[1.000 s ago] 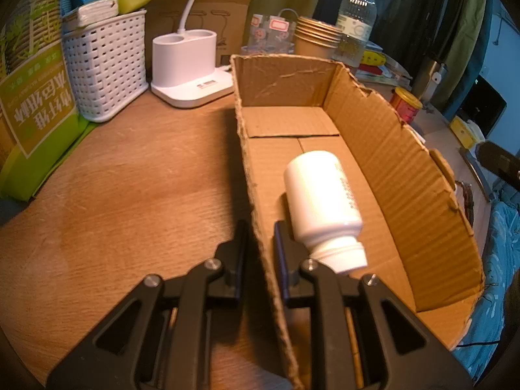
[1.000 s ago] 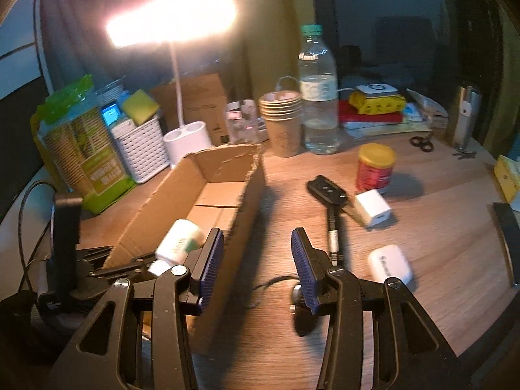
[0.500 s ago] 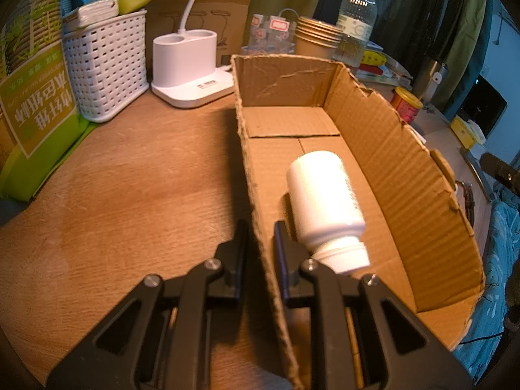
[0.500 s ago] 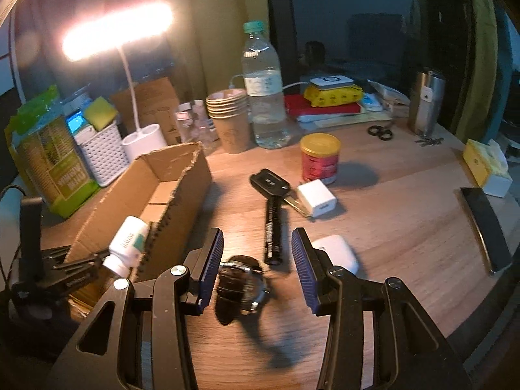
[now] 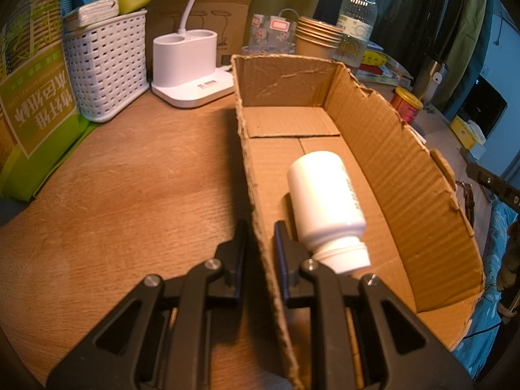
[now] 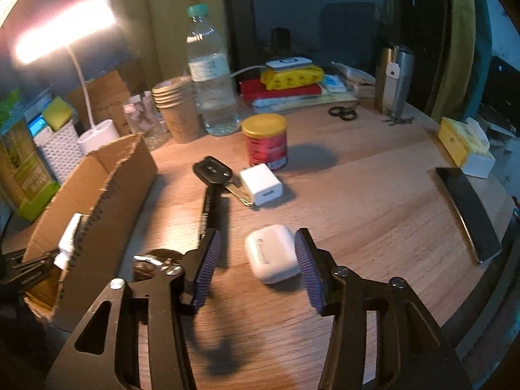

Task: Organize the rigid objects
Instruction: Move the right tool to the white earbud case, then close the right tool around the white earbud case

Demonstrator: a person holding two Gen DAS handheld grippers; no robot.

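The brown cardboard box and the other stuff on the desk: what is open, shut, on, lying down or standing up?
Brown cardboard box: open-topped, left wall pinched by the left gripper.
White plastic pill bottle: capped, lying on its side in the box.
Right gripper: open, around the white rounded earbud case, not touching.
Earbud case: shut, flat on the desk.
White desk lamp: on.
Clear water bottle: capped, upright.
Red can with yellow lid: lidded, upright.
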